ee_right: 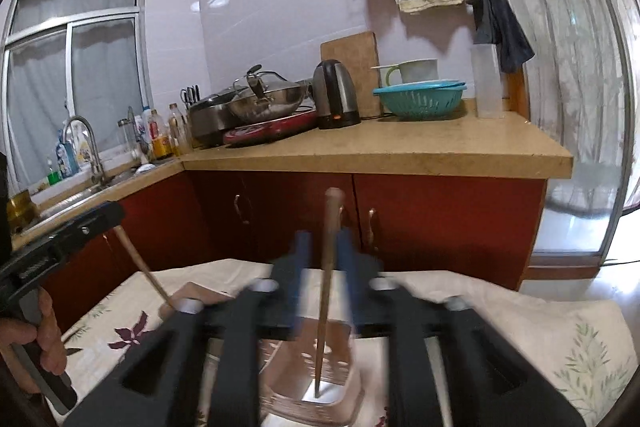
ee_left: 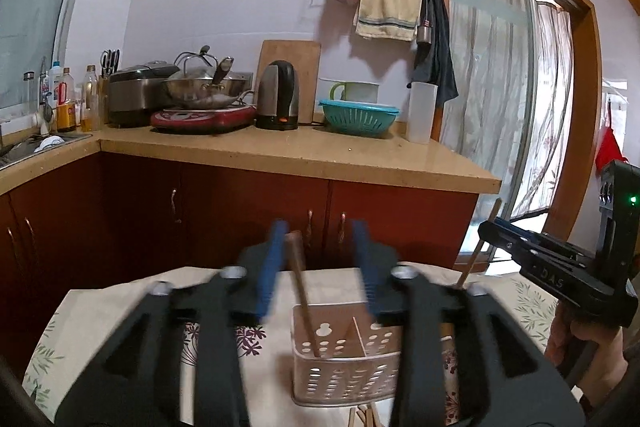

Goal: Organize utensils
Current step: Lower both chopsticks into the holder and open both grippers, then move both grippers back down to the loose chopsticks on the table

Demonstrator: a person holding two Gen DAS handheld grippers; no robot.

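A white perforated utensil holder [ee_left: 344,359] stands on the flowered tablecloth [ee_left: 120,307]; it also shows in the right wrist view [ee_right: 316,387]. A brown chopstick [ee_left: 304,303] leans in the holder between my left gripper's [ee_left: 320,259] blue fingers [ee_left: 272,267], which stand apart from it. My right gripper [ee_right: 324,255] has a brown chopstick [ee_right: 326,291] between its narrowly spaced blue fingers [ee_right: 300,267], its tip down in the holder. In the left wrist view the right gripper [ee_left: 496,227] holds a light wooden stick [ee_left: 478,247]. In the right wrist view the left gripper [ee_right: 108,215] holds a wooden stick [ee_right: 140,263].
More chopsticks [ee_left: 364,417] lie on the cloth in front of the holder. Behind the table runs a counter [ee_left: 280,151] over red cabinets [ee_left: 240,215], with a kettle [ee_left: 278,95], wok [ee_left: 208,87], teal colander [ee_left: 358,117] and a sink [ee_right: 76,187].
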